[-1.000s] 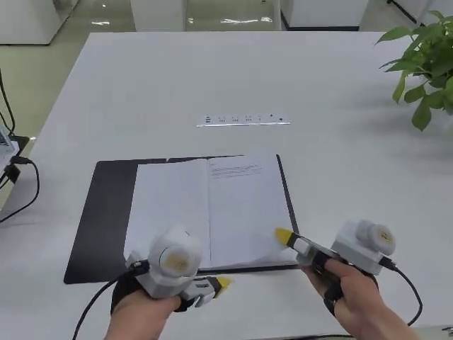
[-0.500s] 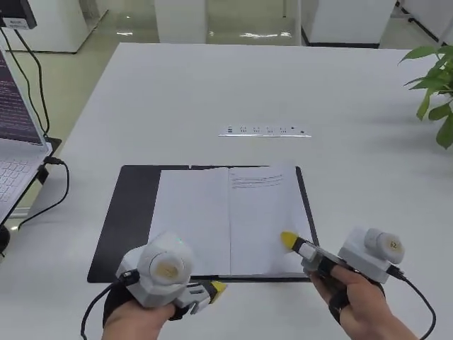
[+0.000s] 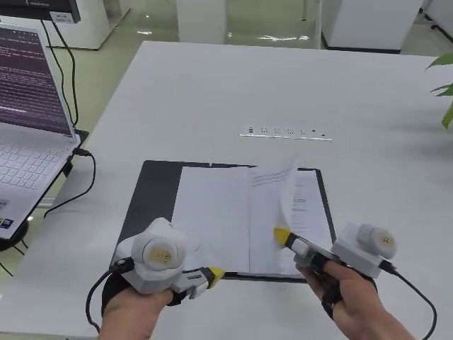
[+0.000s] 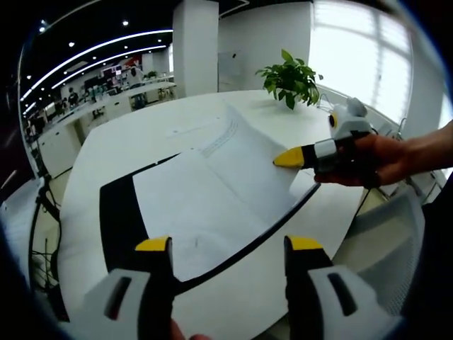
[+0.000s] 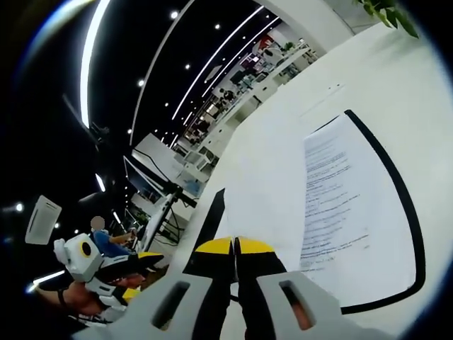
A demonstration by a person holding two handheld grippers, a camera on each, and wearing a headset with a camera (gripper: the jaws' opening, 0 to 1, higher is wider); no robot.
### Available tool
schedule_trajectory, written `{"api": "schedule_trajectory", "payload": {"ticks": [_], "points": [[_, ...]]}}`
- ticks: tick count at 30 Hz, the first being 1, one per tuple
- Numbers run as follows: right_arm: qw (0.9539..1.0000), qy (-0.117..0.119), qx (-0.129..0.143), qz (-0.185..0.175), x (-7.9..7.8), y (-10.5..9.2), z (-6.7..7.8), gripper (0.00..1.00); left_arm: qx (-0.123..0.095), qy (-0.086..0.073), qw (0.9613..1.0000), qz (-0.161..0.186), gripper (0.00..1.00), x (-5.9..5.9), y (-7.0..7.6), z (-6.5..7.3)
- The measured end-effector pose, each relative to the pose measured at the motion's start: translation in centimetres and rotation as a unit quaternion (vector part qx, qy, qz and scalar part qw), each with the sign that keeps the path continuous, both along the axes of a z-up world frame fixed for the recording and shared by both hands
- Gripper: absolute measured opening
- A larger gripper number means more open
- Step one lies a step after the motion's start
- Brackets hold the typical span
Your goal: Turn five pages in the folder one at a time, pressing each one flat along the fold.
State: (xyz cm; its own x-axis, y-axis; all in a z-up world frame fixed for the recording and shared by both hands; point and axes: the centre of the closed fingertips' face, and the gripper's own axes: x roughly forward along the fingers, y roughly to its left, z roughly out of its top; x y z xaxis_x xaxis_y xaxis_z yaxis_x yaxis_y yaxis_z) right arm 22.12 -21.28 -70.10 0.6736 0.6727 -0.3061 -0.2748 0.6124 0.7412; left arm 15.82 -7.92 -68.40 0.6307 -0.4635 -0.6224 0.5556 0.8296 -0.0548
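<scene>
A black folder [image 3: 152, 198] lies open on the white table [image 3: 212, 85] with white pages spread. My right gripper [image 3: 282, 236] is shut on the lower right corner of one page [image 3: 272, 205], which stands lifted and curling toward the spine. A printed page [image 5: 340, 205] shows beneath it. In the left gripper view the same lifted page [image 4: 241, 163] hangs from the right gripper's yellow tip [image 4: 290, 157]. My left gripper [image 3: 214, 273] hovers at the folder's near edge, open [image 4: 228, 244], nothing between its jaws.
An open laptop [image 3: 28, 106] sits off the table's left side, with a cable [image 3: 78, 191] trailing from it. A power strip [image 3: 287, 132] is set into the table beyond the folder. Plant leaves [image 3: 446, 85] reach in at the right edge.
The right-hand page was flat; now its lower corner is raised off the stack in the right gripper and bends leftward. The left gripper has held its place. The camera has shifted left.
</scene>
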Motion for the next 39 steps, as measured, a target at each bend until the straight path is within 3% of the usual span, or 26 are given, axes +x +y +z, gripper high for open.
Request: {"api": "schedule_trajectory", "payload": {"ticks": [14, 31, 39], "points": [[0.9993, 0.001, 0.012, 0.035, -0.3, 5.6, 0.6, 0.0, -0.01, -0.005, 0.9997, 0.023, 0.64, -0.1, 2.4, 0.5], [0.9961, 0.017, 0.012, 0.086, -0.8, 11.6, -0.2, 0.0, -0.017, -0.003, 0.9986, 0.05, 0.65, -0.9, 5.4, 0.6], [0.9947, 0.027, 0.015, 0.098, -0.8, 13.6, -0.5, 0.0, -0.02, -0.007, 0.9985, 0.051, 0.65, -0.9, 5.8, 1.0]]}}
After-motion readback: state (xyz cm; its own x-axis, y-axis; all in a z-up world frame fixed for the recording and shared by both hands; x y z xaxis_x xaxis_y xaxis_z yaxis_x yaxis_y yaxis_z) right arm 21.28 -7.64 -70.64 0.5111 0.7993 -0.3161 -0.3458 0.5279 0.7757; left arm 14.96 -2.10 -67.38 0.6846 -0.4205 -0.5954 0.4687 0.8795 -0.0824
